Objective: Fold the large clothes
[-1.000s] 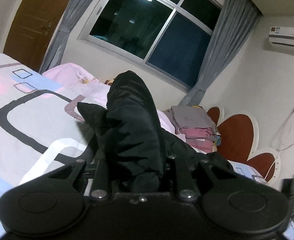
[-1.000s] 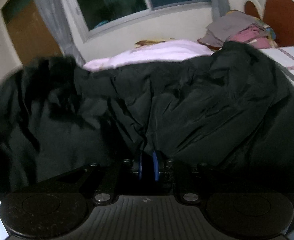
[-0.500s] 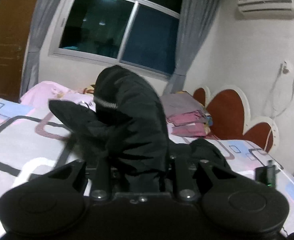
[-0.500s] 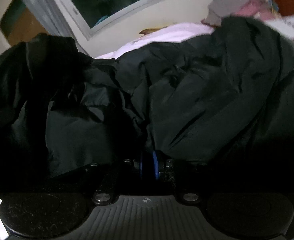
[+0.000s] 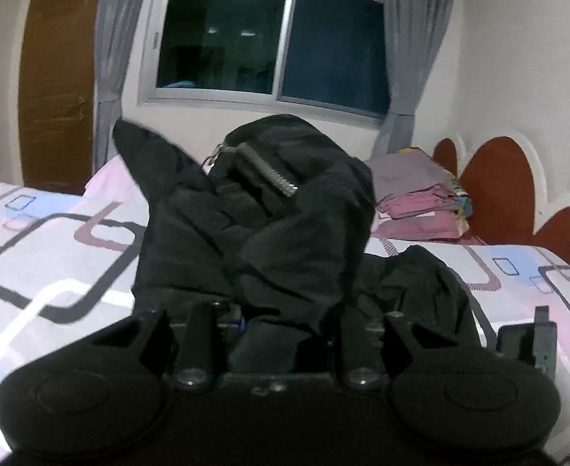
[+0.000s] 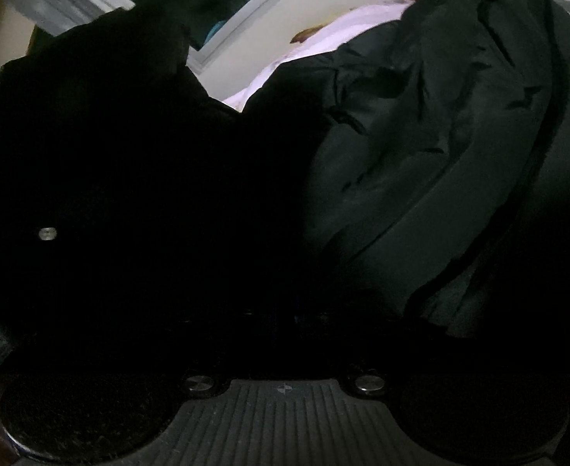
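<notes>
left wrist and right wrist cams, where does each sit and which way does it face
Left wrist: on the left gripper, looking across the bed to the window; its fingers clamp the black jacket.
Right wrist: on the right gripper, buried close against the jacket, window at top; fingers lost in the dark.
Shared: jacket, window.

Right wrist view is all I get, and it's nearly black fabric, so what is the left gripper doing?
Observer: The left gripper is shut on a bunched fold of the black jacket, lifted above the patterned bedsheet.
Operator: Any landmark on that bunch?
Observer: A silver zipper runs across its top.
Operator: What's beyond it on the bed?
Observer: A stack of folded clothes, grey over pink, sits by the red headboard.
</notes>
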